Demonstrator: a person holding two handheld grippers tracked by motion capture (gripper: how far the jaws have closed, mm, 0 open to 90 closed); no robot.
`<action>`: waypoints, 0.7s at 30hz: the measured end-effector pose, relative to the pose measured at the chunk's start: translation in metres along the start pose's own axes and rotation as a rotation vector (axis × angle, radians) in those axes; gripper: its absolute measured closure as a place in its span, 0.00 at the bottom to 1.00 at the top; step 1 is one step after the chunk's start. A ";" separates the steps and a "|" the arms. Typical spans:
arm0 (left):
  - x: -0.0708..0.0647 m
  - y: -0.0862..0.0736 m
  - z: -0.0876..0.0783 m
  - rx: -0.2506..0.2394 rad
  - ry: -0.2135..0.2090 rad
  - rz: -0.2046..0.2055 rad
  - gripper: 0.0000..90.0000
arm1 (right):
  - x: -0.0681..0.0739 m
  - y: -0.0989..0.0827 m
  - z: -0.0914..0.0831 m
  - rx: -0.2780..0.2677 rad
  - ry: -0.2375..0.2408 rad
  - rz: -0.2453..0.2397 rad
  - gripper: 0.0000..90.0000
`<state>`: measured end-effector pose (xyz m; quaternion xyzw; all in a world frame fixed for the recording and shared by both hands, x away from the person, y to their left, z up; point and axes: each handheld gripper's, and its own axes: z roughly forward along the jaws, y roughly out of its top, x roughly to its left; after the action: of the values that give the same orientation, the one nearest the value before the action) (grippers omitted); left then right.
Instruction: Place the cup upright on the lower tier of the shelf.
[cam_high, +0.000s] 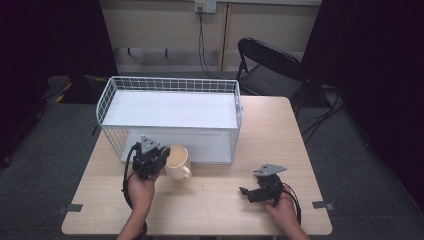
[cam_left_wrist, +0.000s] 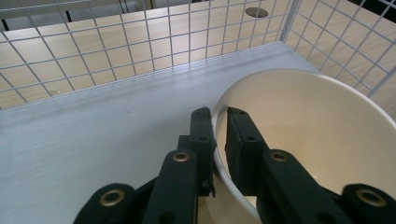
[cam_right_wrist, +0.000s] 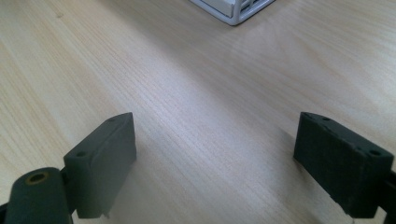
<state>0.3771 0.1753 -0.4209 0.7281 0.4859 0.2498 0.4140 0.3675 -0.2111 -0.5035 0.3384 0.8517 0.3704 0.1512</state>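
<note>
Pinching the thin rim of the one smooth, cream, round mug (cam_left_wrist: 299, 135) between its black jaws, one inside and one outside the wall, your left gripper (cam_left_wrist: 218, 122) holds it at the open front of the single white wire-grid basket (cam_high: 170, 90), by its ribbed white floor. Your right gripper (cam_right_wrist: 215, 158) rests well apart with its two blocky matte pads spread wide and bare over the pale wood-grain table (cam_right_wrist: 196, 74).

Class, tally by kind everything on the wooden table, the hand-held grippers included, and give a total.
Cream mug: 1
White wire rack: 1
Black grippers, left gripper and right gripper: 2
Total: 4
</note>
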 end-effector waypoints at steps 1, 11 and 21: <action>0.000 0.000 0.001 -0.001 0.005 -0.006 0.91 | 0.000 0.000 0.000 0.000 0.000 0.000 0.14; 0.003 0.003 0.008 -0.005 0.033 -0.027 0.91 | 0.000 0.000 0.000 0.000 0.000 0.000 0.14; 0.005 0.005 0.013 -0.020 0.069 -0.036 0.91 | 0.000 0.000 0.000 0.000 0.000 0.000 0.14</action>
<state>0.3916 0.1737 -0.4241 0.7061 0.5103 0.2720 0.4087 0.3676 -0.2111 -0.5035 0.3383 0.8518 0.3704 0.1512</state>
